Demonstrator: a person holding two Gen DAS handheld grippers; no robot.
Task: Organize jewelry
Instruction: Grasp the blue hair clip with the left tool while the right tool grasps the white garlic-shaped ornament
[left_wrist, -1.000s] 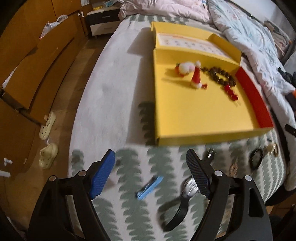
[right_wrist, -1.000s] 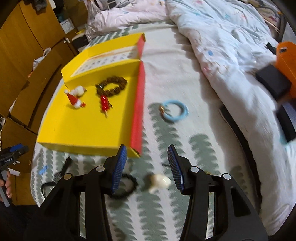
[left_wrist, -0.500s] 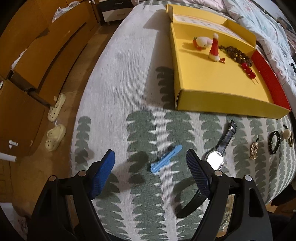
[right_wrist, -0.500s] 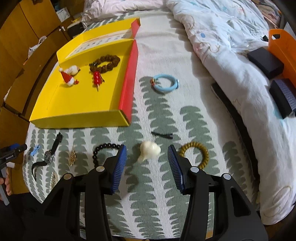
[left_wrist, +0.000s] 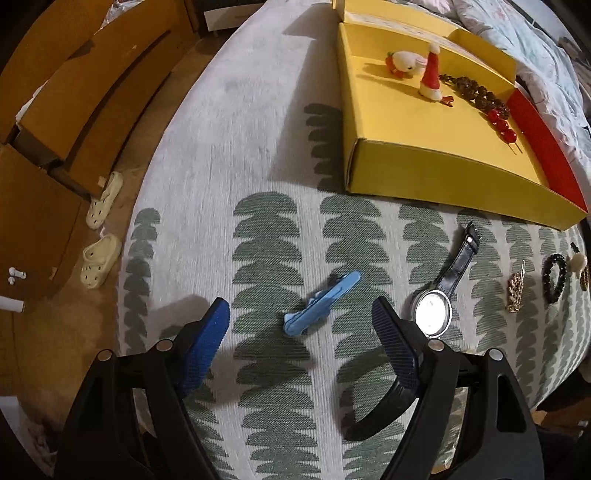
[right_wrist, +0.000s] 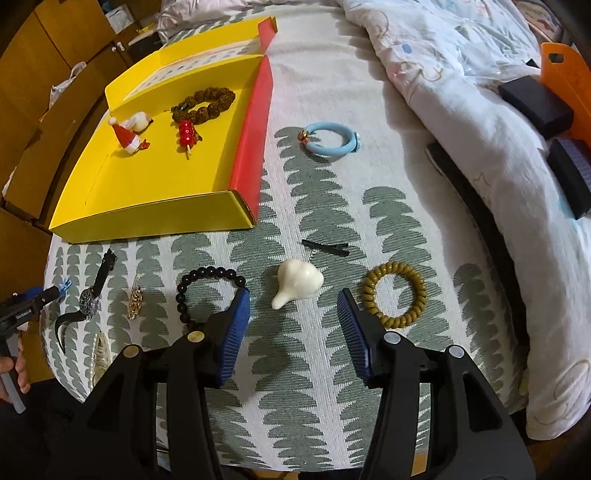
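Observation:
On the leaf-patterned bedspread, a blue hair clip lies just ahead of my left gripper, which is open and hovers over it without touching. A black-strap watch lies by its right finger. My right gripper is open, and its jaws are opening around a white teardrop-shaped piece that lies free between the fingertips. A black bead bracelet lies to its left and an olive coil hair tie to its right. The yellow box holds a brown bead bracelet, a red bead stick and a Santa-hat clip.
A gold chain clip, a black hair clip and a light-blue bangle lie loose on the bedspread. A rumpled quilt and dark boxes are at the right. Left of the bed, slippers lie on the floor by wooden cabinets.
Both grippers have come down toward the bedspread. The blue clip now lies between the left fingers and the white piece between the right ones. The right jaws stand slightly wider.

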